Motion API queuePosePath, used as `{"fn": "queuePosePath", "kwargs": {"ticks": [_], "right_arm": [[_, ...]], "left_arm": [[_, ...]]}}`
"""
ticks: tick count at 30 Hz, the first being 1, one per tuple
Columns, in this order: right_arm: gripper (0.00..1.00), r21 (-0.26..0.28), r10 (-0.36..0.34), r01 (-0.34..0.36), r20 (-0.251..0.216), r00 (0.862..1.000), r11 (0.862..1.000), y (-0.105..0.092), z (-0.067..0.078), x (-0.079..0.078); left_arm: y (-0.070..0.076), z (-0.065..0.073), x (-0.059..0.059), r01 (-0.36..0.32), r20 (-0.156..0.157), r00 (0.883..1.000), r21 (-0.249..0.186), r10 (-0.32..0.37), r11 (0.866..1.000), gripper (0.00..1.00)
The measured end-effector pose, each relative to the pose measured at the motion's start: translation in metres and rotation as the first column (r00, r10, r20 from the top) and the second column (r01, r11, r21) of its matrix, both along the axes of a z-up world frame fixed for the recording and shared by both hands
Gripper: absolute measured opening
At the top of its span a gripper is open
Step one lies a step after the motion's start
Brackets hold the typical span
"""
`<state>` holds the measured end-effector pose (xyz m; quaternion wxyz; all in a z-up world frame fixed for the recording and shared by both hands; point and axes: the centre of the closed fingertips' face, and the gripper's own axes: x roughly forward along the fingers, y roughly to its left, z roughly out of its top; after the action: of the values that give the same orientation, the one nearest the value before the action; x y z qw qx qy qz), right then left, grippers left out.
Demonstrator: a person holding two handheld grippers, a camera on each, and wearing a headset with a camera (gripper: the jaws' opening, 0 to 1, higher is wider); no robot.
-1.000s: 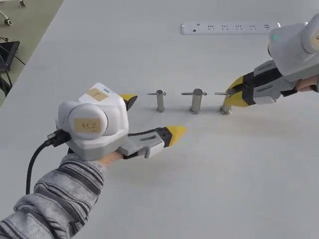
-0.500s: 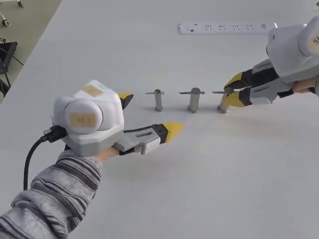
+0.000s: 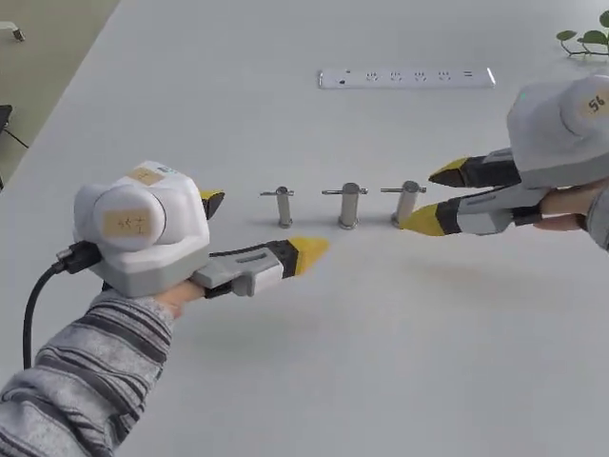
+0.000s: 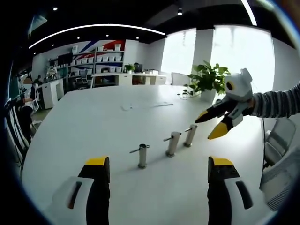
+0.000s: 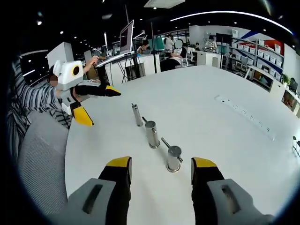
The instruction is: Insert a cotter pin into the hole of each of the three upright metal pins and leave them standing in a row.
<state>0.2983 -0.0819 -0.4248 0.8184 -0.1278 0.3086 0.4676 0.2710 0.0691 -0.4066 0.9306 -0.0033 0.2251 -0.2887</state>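
Observation:
Three upright metal pins stand in a row on the white table: the left pin [image 3: 284, 207], the middle pin [image 3: 349, 205] and the right pin [image 3: 407, 202]. A thin cotter pin sticks out sideways near the top of each. My right gripper [image 3: 428, 197] is open with nothing in it, its yellow tips just right of the right pin. In the right gripper view that pin [image 5: 174, 158] stands between the open jaws, apart from both. My left gripper [image 3: 262, 227] is open and holds nothing, left of and nearer than the row. The left pin [image 4: 142, 155] stands ahead of its jaws.
A white power strip [image 3: 406, 78] lies at the far side of the table. A green plant [image 3: 585, 40] stands at the far right corner. The table's left edge runs close behind the left hand. Bare tabletop lies in front of the row.
The right gripper let go of the cotter pin at the right pin, opened, and drew back slightly to the right. The cotter pin stays in the pin. The head camera shifted.

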Motion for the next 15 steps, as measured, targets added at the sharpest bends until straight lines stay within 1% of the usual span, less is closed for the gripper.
{"fn": "queuePosePath", "kwargs": {"ticks": [2, 4, 6, 9, 11, 12, 13, 15], "right_arm": [[0.52, 0.011, -0.032, 0.032, -0.014, 0.999, 0.999, 0.001, 0.002, -0.006], [0.57, 0.027, -0.082, 0.083, -0.026, 0.996, 0.996, 0.002, 0.003, -0.010], [0.62, 0.041, -0.104, 0.105, -0.013, 0.994, 0.994, 0.006, 0.005, -0.015], [0.65, 0.026, -0.118, 0.119, -0.007, 0.993, 0.993, 0.009, 0.004, -0.024], [0.66, 0.024, -0.139, 0.139, -0.001, 0.990, 0.990, 0.009, 0.003, -0.026], [0.67, 0.033, -0.155, 0.155, -0.007, 0.988, 0.987, 0.009, 0.003, -0.028], [0.68, 0.052, -0.178, 0.178, -0.014, 0.984, 0.983, 0.010, 0.004, -0.029], [0.69, 0.072, -0.208, 0.209, -0.028, 0.978, 0.975, 0.010, 0.006, -0.031]], "left_arm": [[0.001, 0.001, 0.000, 0.000, 0.001, 1.000, 0.003, 0.000, 1.000, 0.89], [0.002, 0.002, -0.002, 0.001, -0.002, 1.000, 0.003, -0.001, 1.000, 0.91], [0.003, 0.004, -0.003, 0.001, -0.003, 1.000, 0.004, -0.001, 1.000, 0.93], [0.003, 0.006, -0.005, 0.002, -0.004, 1.000, 0.002, -0.002, 1.000, 0.97], [0.004, 0.005, -0.006, 0.004, -0.006, 1.000, 0.008, -0.004, 1.000, 0.98], [0.004, 0.004, -0.006, 0.003, -0.008, 1.000, 0.007, -0.003, 1.000, 0.99], [0.003, 0.003, -0.008, 0.007, -0.017, 1.000, 0.004, -0.007, 1.000, 0.99], [0.003, 0.004, -0.009, 0.005, -0.020, 1.000, 0.004, -0.005, 1.000, 0.99]]}}
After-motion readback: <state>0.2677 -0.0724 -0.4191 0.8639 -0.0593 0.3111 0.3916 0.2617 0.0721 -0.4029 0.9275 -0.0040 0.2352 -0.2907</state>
